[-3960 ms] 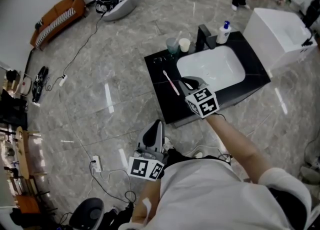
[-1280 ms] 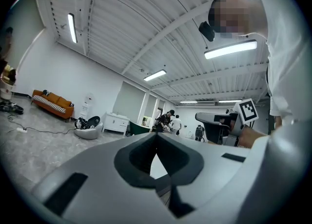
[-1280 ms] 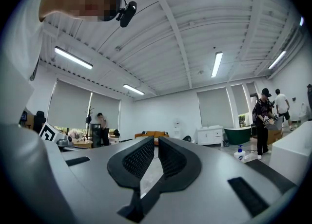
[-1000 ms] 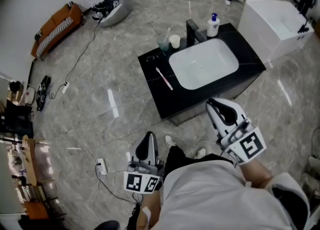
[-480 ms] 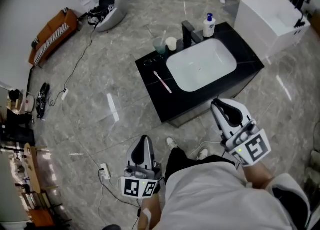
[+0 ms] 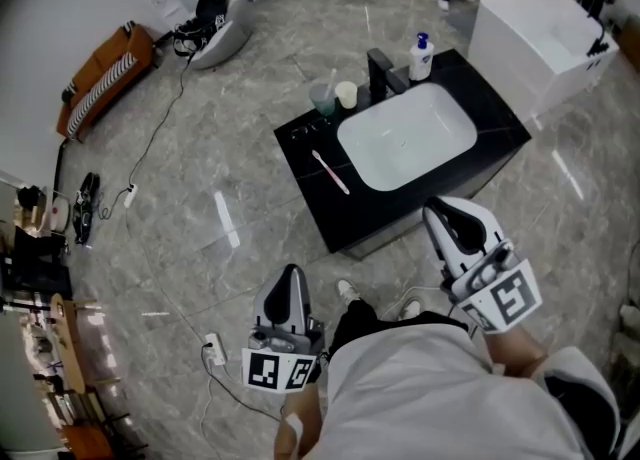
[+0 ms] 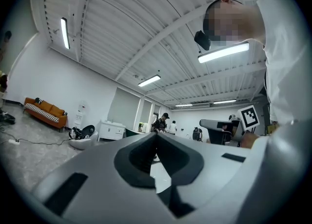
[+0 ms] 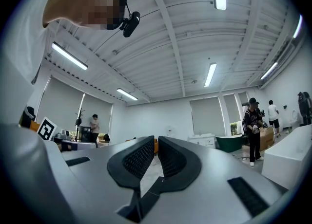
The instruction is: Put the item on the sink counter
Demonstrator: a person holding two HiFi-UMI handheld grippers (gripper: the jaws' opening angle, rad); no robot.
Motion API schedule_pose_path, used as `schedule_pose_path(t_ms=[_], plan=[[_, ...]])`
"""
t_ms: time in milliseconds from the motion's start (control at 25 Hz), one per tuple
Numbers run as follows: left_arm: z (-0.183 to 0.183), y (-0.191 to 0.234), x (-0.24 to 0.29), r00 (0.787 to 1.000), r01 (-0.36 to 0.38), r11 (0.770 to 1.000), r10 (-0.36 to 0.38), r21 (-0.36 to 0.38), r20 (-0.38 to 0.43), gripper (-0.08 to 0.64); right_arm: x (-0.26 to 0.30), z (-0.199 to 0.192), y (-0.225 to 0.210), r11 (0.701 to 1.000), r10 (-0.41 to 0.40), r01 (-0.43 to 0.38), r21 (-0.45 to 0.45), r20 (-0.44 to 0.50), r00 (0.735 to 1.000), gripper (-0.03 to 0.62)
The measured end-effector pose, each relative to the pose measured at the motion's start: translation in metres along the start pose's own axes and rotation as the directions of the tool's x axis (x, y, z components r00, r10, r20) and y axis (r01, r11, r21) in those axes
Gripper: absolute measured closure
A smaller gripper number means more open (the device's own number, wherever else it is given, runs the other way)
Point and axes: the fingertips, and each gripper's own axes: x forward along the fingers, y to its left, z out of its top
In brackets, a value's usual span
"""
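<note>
A pink-and-white toothbrush (image 6: 330, 171) lies flat on the left part of the black sink counter (image 6: 300, 143), beside the white basin (image 6: 405, 138). My right gripper (image 6: 441, 211) is held back near my body, short of the counter's front edge, shut with nothing in it. My left gripper (image 6: 290, 275) hangs over the floor to the left, also shut and empty. Both gripper views point up at the ceiling: the left gripper (image 7: 156, 138) and the right gripper (image 8: 156, 142) show their jaws closed together on nothing.
Two cups (image 6: 335, 97), a dark faucet (image 6: 380, 70) and a soap bottle (image 6: 421, 56) stand along the counter's back edge. A white tub (image 6: 545, 33) sits at the right. Cables and a power strip (image 6: 212, 350) lie on the marble floor. People stand in the background.
Four seconds ago my right gripper was over the counter beside the toothbrush; it has since drawn back to my body. Over the last second both grippers have barely moved.
</note>
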Motion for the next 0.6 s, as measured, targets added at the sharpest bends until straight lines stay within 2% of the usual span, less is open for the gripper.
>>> schedule_pose_path(t_ms=[360, 600], plan=[[0.005, 0.015, -0.009, 0.998, -0.049, 0.999, 0.049, 0.016, 0.028, 0.557, 0.012, -0.005, 0.004, 1.000, 0.003, -0.003, 0.026, 0.002, 1.000, 0.541], [-0.002, 0.028, -0.019, 0.996, -0.080, 0.997, 0.080, -0.011, 0.029, 0.557, 0.021, 0.003, 0.011, 1.000, 0.024, -0.024, -0.001, 0.019, 1.000, 0.541]])
